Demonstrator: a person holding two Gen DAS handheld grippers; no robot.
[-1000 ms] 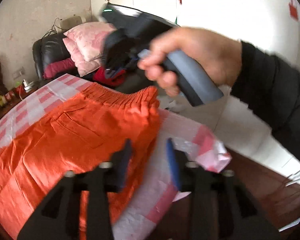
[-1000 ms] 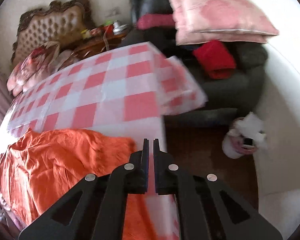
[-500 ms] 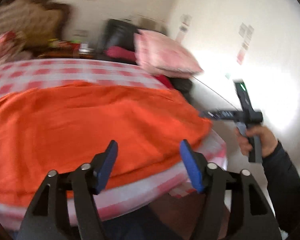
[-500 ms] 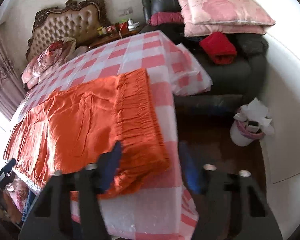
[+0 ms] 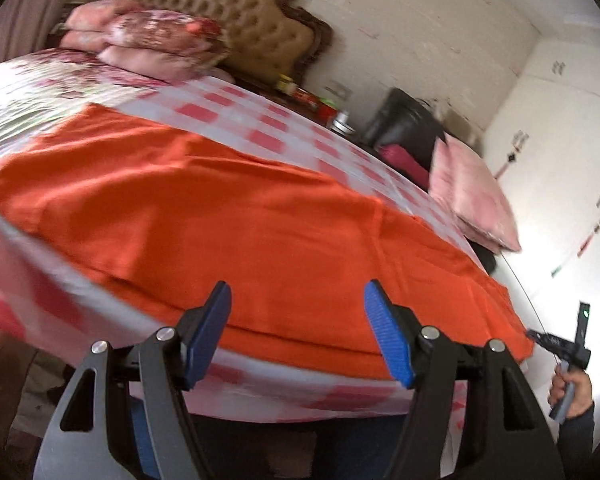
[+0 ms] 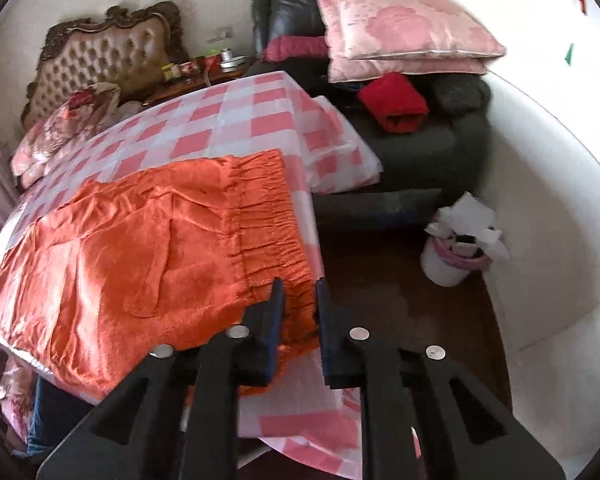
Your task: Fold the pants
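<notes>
Across the middle of both views the orange pants [image 5: 260,216] lie spread flat on a tabletop [image 6: 236,120] covered with a pink-and-white checked cloth. At the lower middle of the left wrist view, the left gripper [image 5: 298,332] hangs just over the near edge of the pants, its blue-padded fingers [image 5: 208,332] spread wide with nothing between them. At the far right of that frame a hand [image 5: 572,392] holds the right gripper [image 6: 299,312]. In the right wrist view, the gathered waistband [image 6: 268,224] lies toward the right end, and the dark fingers [image 6: 274,316] are closing, a narrow gap between them, around its near corner.
</notes>
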